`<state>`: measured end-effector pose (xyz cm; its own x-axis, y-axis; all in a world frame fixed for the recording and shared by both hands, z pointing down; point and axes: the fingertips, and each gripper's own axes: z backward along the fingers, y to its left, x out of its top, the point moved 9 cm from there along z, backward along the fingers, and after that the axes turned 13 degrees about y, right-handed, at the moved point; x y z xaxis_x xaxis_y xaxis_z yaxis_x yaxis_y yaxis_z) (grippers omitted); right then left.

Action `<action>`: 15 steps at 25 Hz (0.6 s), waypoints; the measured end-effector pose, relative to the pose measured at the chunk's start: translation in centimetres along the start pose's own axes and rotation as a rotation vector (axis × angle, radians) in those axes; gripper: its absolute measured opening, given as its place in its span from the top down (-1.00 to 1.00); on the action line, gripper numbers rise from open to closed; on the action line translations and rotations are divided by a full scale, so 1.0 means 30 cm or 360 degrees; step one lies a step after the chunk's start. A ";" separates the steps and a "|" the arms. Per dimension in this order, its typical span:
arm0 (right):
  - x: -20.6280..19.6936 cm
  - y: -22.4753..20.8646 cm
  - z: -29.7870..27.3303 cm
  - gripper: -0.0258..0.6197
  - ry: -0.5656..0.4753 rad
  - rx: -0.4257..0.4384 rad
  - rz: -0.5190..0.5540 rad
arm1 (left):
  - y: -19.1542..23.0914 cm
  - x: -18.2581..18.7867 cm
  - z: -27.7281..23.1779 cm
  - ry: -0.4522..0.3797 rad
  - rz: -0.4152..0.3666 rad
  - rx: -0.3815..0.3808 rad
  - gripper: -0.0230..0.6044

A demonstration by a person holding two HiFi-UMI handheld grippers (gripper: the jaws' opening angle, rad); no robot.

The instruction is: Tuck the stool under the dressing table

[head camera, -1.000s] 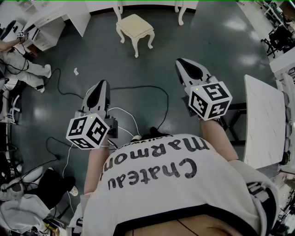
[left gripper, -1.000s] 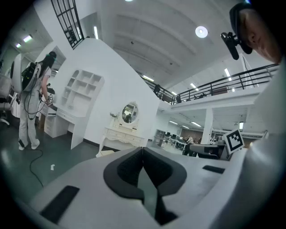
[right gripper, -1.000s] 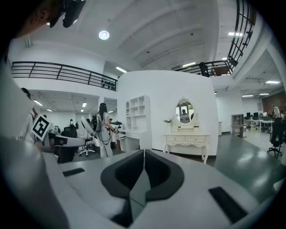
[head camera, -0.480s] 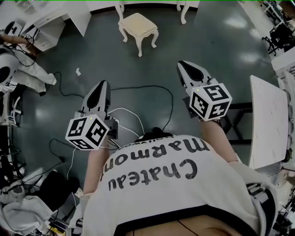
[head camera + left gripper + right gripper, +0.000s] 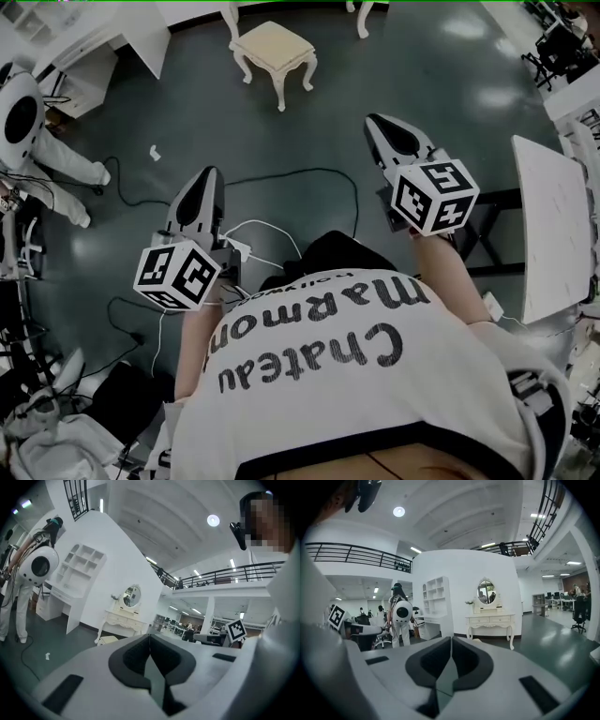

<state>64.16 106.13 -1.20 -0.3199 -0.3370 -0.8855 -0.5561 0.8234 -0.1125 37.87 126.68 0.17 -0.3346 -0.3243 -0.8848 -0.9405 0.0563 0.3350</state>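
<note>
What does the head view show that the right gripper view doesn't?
Only the head view shows the left gripper and the cables on the floor. Only the right gripper view shows the oval mirror and the balcony railing. Both show the right gripper, jaws shut, and the person wearing a round white backpack.

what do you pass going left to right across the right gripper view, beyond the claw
person with white backpack → shelf unit → dressing table → office chair
</note>
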 end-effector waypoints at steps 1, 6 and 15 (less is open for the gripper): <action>0.008 0.002 -0.010 0.83 0.0002 0.0002 -0.0005 | 0.011 -0.001 -0.002 0.0013 0.0002 0.0005 0.85; 0.078 0.051 -0.171 0.83 0.0045 0.0084 -0.0010 | 0.137 0.046 -0.029 0.0028 0.0042 0.0057 0.85; 0.280 -0.012 -0.524 0.83 0.0049 0.0204 0.0150 | 0.299 0.213 -0.279 0.0054 0.0036 0.0124 0.85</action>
<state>49.63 95.84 -1.51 -0.3908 -0.2678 -0.8807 -0.4209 0.9029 -0.0878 27.78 117.21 0.24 -0.3549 -0.3538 -0.8654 -0.9349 0.1369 0.3274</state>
